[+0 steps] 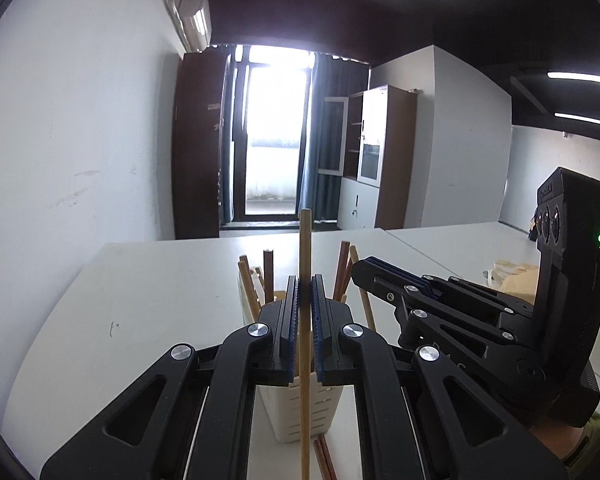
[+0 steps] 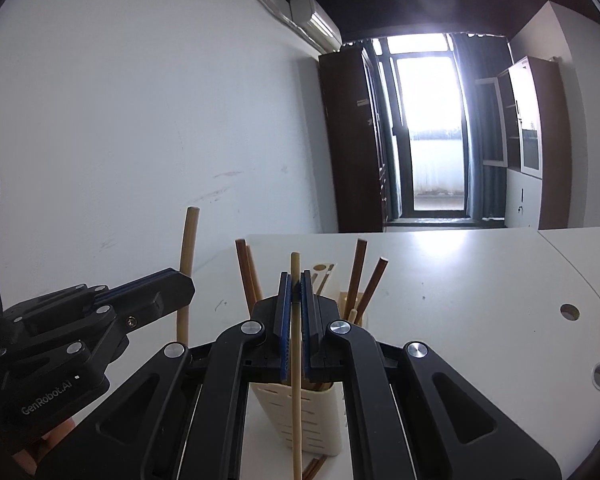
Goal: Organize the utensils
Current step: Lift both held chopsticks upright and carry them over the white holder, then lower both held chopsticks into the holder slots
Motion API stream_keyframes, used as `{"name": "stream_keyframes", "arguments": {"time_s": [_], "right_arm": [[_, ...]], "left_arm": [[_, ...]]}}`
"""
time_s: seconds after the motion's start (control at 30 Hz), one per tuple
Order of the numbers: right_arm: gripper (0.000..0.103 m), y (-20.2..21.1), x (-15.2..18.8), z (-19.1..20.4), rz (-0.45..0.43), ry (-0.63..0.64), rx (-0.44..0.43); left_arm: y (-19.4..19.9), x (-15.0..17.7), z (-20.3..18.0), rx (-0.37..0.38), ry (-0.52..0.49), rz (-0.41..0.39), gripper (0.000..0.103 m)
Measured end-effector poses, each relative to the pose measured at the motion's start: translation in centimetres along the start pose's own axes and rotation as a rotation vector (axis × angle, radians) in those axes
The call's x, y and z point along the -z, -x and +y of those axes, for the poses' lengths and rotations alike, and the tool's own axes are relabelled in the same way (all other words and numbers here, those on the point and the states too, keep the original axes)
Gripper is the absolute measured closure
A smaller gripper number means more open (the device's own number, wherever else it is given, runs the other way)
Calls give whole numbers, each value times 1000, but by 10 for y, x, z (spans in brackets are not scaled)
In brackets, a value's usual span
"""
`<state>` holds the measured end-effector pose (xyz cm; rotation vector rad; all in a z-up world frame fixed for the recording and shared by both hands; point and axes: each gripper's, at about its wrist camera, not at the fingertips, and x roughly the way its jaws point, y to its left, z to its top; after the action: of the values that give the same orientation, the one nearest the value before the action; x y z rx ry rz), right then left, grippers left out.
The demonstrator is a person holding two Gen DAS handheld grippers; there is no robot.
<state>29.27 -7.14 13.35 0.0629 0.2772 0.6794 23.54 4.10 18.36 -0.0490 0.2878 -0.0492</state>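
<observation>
My left gripper is shut on a light wooden chopstick, held upright in front of a cream slotted utensil holder. Several darker chopsticks stand in the holder. My right gripper is shut on a pale chopstick, also upright before the same holder, which holds several brown chopsticks. Each gripper shows in the other's view: the right one at my right, the left one at my left with its chopstick.
The holder stands on a white table. More brown chopsticks lie on the table beside the holder's base. The table has round cable holes at the right. A beige cloth lies far right. A white wall runs along the left.
</observation>
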Motion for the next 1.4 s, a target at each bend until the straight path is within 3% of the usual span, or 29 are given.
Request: {"name": "stream_keyframes", "arguments": {"time_s": [0.3,0.7,0.93,1.03,1.4], "right_arm": [[98,8,-17,-8,-188,-35,-40],[98,4,-25,-20,-380,-42,-45],[98,-5,-24,-27,-445,-42,-60],[98,-15,-22,-29,-439,-30,-47],[98,-35,-10,-33,-353,-18,-29]], "left_arm": [[13,-16,-1,-2,15,-232,97],[15,-14,1,-5,57,-416,97],[25,-17,-3,-7,49,-530,97],[17,-14,-6,-16,38,-534,97],[-20,1,-10,-29,11,-398,97]]}}
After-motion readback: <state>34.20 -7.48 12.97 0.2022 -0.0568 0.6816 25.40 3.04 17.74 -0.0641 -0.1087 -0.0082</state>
